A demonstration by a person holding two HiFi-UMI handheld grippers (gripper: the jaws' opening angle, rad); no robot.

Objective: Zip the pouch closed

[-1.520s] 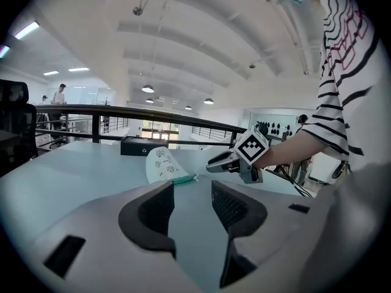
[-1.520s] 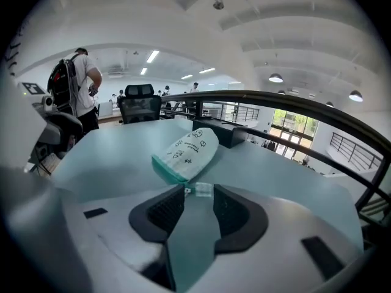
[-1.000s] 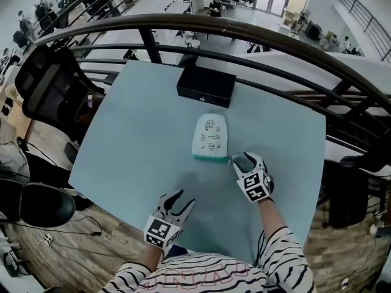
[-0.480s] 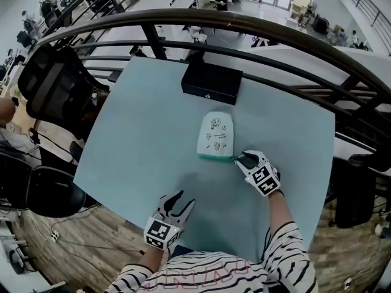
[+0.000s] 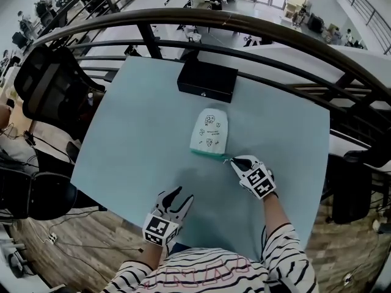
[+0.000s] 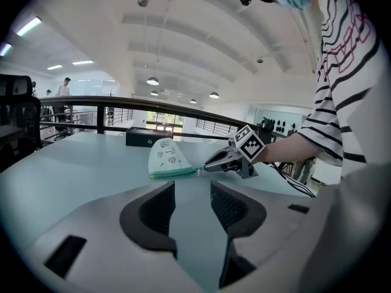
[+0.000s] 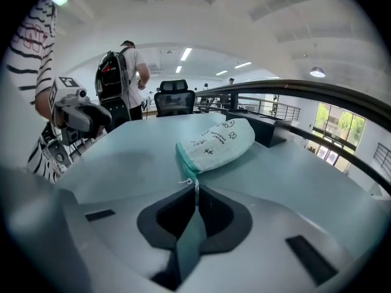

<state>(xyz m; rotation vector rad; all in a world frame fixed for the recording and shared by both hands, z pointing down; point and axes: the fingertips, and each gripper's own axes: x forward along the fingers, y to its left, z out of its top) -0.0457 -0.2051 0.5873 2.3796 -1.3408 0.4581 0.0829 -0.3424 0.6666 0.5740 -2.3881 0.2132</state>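
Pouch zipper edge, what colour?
Zipper edge is teal green; right gripper view shows it best.

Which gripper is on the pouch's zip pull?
The right gripper: its jaws have just closed on the zip pull; the left gripper stands open, away from the pouch.

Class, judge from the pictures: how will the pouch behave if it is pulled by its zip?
Probably floppy: the pouch looks like soft cloth, lying flat. Likely light, so it may slide on the smooth table; nothing pins it, and the left gripper hangs open, apart. The right gripper, jaws just closed on the pull, would drag it.
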